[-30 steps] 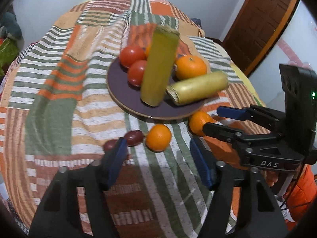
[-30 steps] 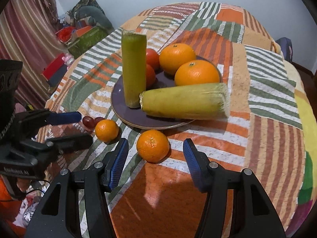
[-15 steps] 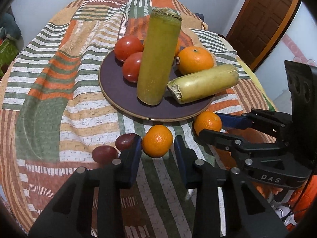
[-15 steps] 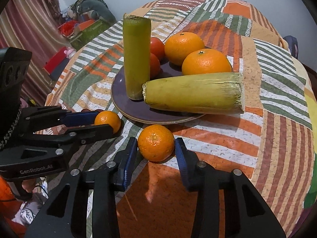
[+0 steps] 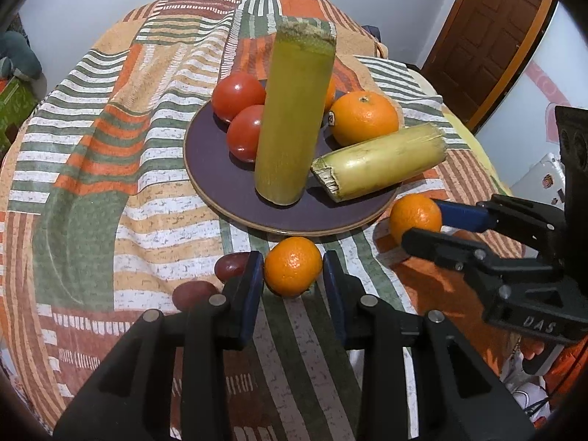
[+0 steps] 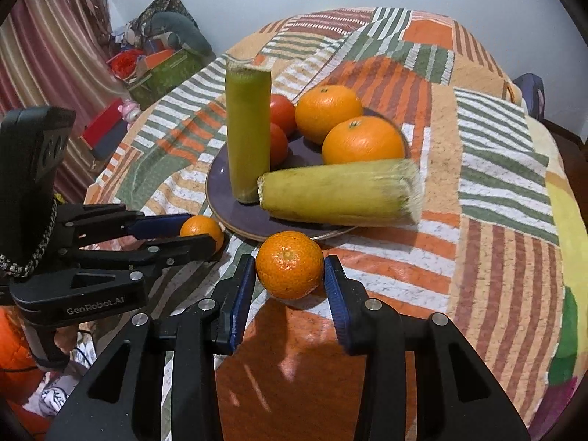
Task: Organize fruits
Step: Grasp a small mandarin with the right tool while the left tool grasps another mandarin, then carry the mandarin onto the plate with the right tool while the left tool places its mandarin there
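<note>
A dark purple plate holds two tomatoes, two oranges, an upright green sugarcane piece and a lying yellow piece. My left gripper is closed around a small mandarin on the cloth just in front of the plate. My right gripper is closed around another mandarin near the plate's front rim. Two dark red grapes lie left of the left gripper. In the right wrist view the left gripper and its mandarin show at left.
The round table carries a striped patchwork cloth. A brown door stands at the far right. Boxes and clutter sit on the floor beyond the table's left side, by a curtain.
Both grippers have moved forward and closed their jaws, each from wide open to snug around its own mandarin. The plate and its fruit have not moved.
</note>
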### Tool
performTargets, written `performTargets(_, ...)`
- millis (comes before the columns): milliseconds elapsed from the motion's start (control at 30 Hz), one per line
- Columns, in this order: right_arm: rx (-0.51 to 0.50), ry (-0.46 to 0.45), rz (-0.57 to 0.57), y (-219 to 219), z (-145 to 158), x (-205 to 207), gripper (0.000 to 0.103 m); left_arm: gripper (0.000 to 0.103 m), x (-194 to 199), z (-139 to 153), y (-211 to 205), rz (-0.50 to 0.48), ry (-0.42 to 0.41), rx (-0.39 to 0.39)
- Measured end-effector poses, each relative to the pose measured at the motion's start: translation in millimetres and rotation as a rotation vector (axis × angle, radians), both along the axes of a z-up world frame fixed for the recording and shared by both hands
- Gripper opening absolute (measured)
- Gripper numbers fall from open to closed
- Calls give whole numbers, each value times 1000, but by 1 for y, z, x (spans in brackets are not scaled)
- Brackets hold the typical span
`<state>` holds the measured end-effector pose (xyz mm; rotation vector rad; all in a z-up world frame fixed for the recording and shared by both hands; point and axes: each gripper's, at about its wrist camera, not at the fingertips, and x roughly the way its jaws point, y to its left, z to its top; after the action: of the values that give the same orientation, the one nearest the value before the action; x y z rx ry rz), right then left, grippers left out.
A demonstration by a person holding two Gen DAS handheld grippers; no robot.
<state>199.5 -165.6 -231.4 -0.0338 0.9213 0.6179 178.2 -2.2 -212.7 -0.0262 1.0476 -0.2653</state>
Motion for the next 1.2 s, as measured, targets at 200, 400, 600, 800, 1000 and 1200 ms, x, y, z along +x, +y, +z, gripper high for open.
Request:
performTargets(200,-21,-36,2,2,10,2,36,33,-3,18,5,6,-53,-5)
performTargets(400,-2,-93,13,4,29,3,36,33,3,38,13,21,-106,-16)
performTargets(600,11,-121,-2,9,37,18,36,33,18,50,20,46,-141,-22)
performTargets(800,4,-134,-12,17,37,36,36,33,37,46,29,71,-138,-21)
performTargets(1000,-8,-130,-10,23,31,51,36,33,52,32,35,78,-102,-24)
performTargets(1200,-14,-119,9,29,25,57,36,33,59,23,35,79,-88,-23)
